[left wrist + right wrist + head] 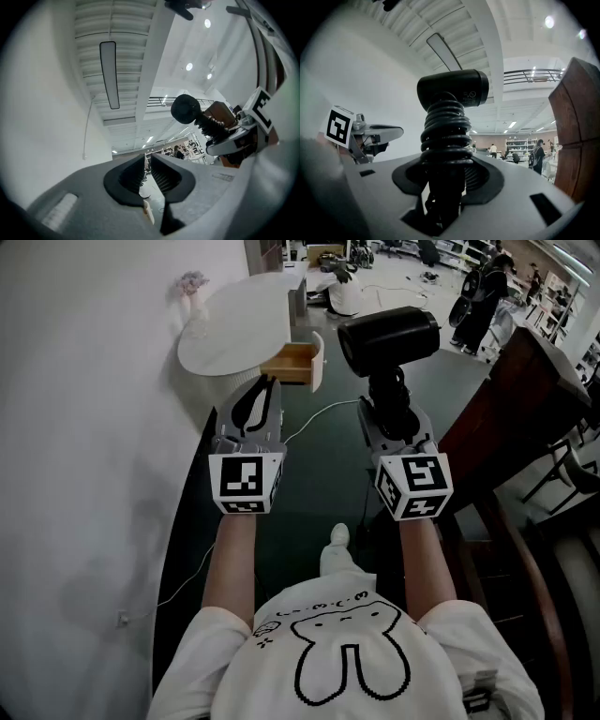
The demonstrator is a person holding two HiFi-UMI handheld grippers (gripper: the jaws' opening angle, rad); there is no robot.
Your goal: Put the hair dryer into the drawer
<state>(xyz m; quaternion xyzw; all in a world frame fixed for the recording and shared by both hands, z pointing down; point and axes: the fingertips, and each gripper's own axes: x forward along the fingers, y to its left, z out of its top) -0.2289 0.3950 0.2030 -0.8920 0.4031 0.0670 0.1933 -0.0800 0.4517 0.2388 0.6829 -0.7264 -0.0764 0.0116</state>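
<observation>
My right gripper [392,416] is shut on the handle of the black hair dryer [388,337], whose cord is coiled round that handle. The dryer stands upright with its barrel level, above and right of the open wooden drawer [298,362]. In the right gripper view the coiled handle fills the jaws of the right gripper [445,174] and the hair dryer head [453,91] sits above. My left gripper [255,405] is empty, just in front of the drawer. The left gripper [148,171] has its pads drawn together to a thin slit, and the hair dryer [187,108] shows at the right.
The drawer belongs to a round white cabinet [234,334] against the white wall [84,409]. A white cable [323,413] runs over the dark floor. Brown wooden furniture [525,399] stands close on the right. People and clutter fill the far room.
</observation>
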